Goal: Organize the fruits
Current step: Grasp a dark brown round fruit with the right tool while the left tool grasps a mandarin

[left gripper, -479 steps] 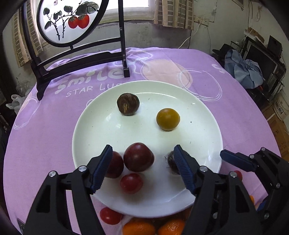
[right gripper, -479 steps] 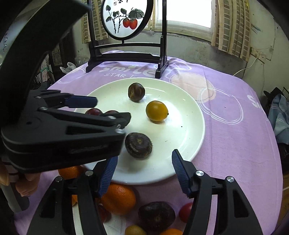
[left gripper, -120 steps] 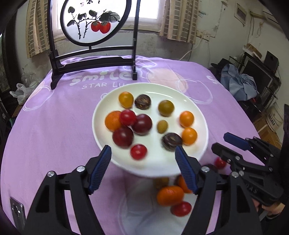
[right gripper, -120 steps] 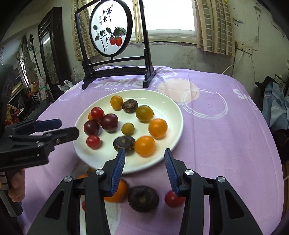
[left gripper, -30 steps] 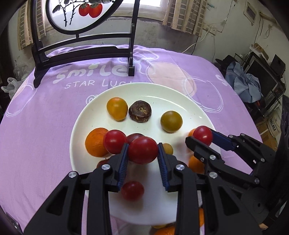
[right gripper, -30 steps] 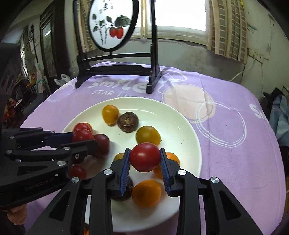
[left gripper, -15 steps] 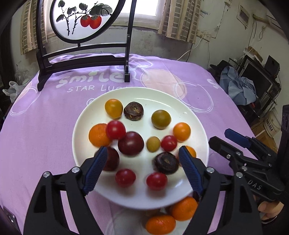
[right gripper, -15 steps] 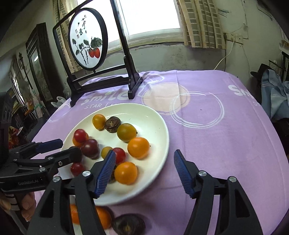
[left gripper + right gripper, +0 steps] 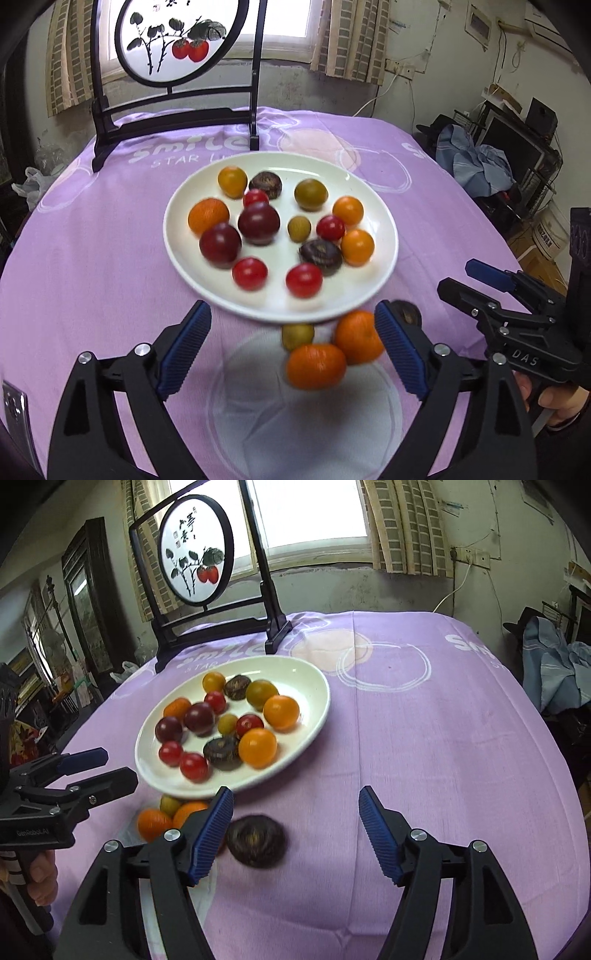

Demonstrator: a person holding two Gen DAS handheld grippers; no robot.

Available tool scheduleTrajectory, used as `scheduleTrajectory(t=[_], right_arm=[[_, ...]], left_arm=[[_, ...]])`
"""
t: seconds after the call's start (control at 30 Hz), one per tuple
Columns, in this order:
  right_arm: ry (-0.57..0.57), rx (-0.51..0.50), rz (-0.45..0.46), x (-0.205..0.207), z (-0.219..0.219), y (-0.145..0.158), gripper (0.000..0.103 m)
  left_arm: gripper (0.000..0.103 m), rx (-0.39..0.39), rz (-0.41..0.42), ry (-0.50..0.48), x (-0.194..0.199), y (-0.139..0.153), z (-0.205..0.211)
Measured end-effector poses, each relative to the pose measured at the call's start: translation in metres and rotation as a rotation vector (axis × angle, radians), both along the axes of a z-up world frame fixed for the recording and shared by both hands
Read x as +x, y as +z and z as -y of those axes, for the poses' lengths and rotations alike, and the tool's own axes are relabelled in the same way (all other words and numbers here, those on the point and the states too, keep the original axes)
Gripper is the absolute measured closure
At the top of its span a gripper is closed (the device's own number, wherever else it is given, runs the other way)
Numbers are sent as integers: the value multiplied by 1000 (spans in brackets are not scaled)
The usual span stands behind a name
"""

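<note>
A white plate [image 9: 384,225] [image 9: 317,701] on the purple cloth holds several fruits: red tomatoes, dark plums, oranges, brown passion fruits. In front of its near rim lie two oranges [image 9: 317,365] [image 9: 153,823], a small green fruit [image 9: 297,336] [image 9: 170,804] and a dark brown fruit [image 9: 255,840] [image 9: 408,312]. My left gripper [image 9: 291,354] [image 9: 99,768] is open and empty, near the loose oranges. My right gripper [image 9: 295,830] [image 9: 465,280] is open and empty, just right of the dark brown fruit.
A black-framed round painted screen [image 9: 173,44] [image 9: 195,550] stands on the table behind the plate. The table edge curves away on the right, with clothes and clutter [image 9: 480,162] beyond. A white circle print [image 9: 306,406] marks the cloth under the loose fruits.
Both grippers, shut on red tomatoes over the plate a second ago, have opened, left the tomatoes on the plate, and pulled back toward me and up.
</note>
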State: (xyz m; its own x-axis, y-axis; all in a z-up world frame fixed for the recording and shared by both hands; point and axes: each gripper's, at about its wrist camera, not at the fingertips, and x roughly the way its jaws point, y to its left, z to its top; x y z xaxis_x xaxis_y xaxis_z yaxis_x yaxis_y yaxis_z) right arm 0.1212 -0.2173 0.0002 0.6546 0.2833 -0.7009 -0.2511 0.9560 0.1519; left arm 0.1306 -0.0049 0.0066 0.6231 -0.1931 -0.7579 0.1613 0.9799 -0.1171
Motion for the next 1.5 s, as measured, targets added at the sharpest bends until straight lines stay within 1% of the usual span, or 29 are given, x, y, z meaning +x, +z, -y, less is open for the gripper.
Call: scheduleTrajectory(t=[0.1,0.2,0.33,0.5,0.6,0.77,0.8,0.83,0.87,0.9,0.97,1.1,1.27,1.33,1.4,1.43,1.47,1.5], right_arm=[[19,-34,-12,-11,-3,-7,32],[44,-82,-27,-21,-9,-15,32],[82,-153,-45,-29,-21,-25,32],[102,-248,-75,-25,-36,-40,32],[111,-279,-87,-19,-41,-46,32],[115,-265,-86,-2,-49,-46,33],[117,-260,-86,1,-50,-47,35],[121,-247,-90,3,-51,-47,48],[135,-219,-101,5,-52,-46,56],[145,-195,-110,5,-52,-45,56],[128,-208,-95,3,-52,-44,57],[105,-172,-99,-1,-43,-41,57],[94,-137,-82,-6,-34,-34,57],[96,-130,-79,-9,-32,-32,57],[100,-125,-70,-11,-31,-30,57],[102,-123,-66,-12,-31,-29,57],[103,-121,-62,-13,-30,-28,57],[102,-119,-59,-13,-29,-27,57]], left_arm=[[15,-7,-18,-7,-10,-8,-2],[15,6,-32,-10,-16,-17,-3],[15,-12,-52,-1,-18,-24,-8],[15,-14,-47,-2,-19,-30,-12],[15,-27,-62,-16,-19,-34,-14],[14,-52,-80,-40,-18,-37,-13],[14,-51,-82,-46,-19,-37,-11],[14,-50,-84,-54,-19,-38,-10],[14,-48,-84,-61,-19,-38,-8],[14,-46,-83,-68,-20,-38,-7],[14,-35,-85,-79,-20,-40,-3],[14,-7,-89,-82,-21,-45,3],[14,20,-122,-77,-17,-55,9],[17,32,-139,-66,-14,-61,11],[27,32,-158,-62,-10,-66,13],[29,43,-141,-56,-9,-66,14],[39,46,-130,-65,-8,-66,15],[45,60,-125,-76,-7,-67,17]])
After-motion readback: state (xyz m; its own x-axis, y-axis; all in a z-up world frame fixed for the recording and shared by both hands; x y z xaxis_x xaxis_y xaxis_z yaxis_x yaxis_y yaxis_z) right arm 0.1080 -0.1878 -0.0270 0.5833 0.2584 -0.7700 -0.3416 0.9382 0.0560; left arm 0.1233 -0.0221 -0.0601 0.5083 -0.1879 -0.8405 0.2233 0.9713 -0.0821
